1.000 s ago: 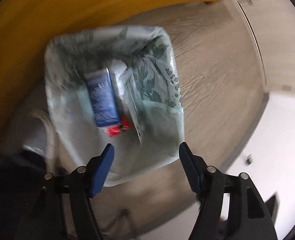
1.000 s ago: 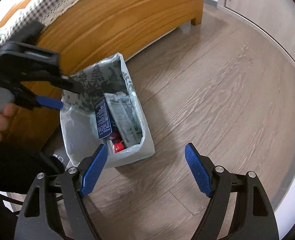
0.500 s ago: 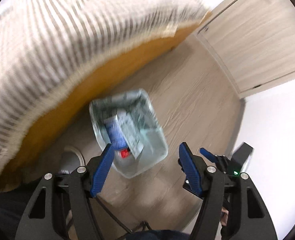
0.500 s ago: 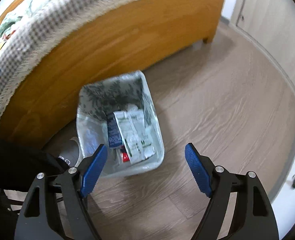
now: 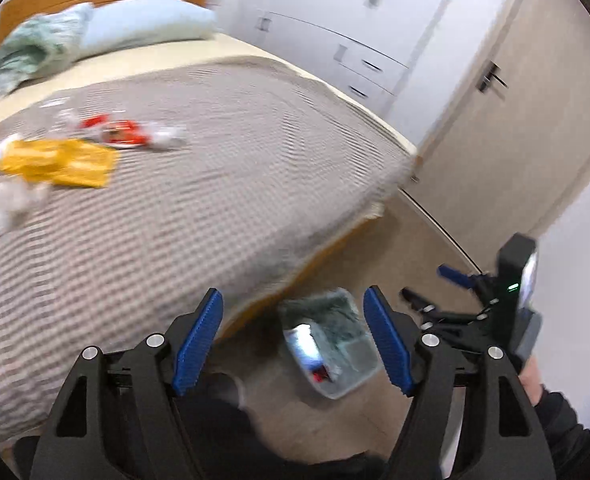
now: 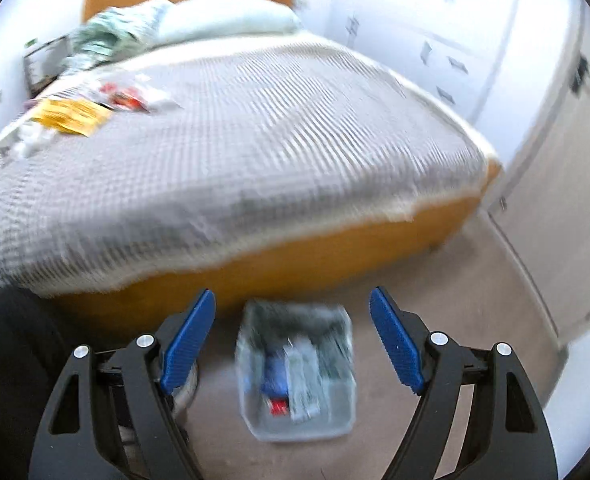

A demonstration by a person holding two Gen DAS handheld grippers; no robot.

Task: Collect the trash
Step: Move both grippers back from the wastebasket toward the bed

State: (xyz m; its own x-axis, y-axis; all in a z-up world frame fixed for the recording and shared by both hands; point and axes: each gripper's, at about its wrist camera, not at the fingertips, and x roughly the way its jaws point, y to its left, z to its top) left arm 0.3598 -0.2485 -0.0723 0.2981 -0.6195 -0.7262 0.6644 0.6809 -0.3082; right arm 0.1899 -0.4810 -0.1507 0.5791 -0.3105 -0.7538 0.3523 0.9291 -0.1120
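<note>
Both grippers have lifted away from the bin (image 6: pixel 295 372) and now look out over the bed (image 5: pixel 223 184); a second ago the bin filled both views, now it sits small on the floor at the bed's foot. Left gripper (image 5: pixel 293 342): jaws have just been opening a little further, nothing between them. Right gripper (image 6: pixel 293 344): jaws wide apart, empty.

Bin holds a blue carton, a red scrap and some pale wrappers. Trash not yet collected lies far left on the cover: yellow wrapper (image 5: pixel 61 162), red wrapper (image 5: pixel 121 136), white crumpled bits (image 5: pixel 9 204). Pillows sit beyond, at the headboard.

Judgement: mid-task, with the next pickup on the bed.

Risks: both views are smeared, so aim could be off. Thin wrappers lie flat on soft cover, and a pad may pinch fabric with them or slide over. Crumpled bits are light and could drop short of the bin, which stands well apart from the pile.
</note>
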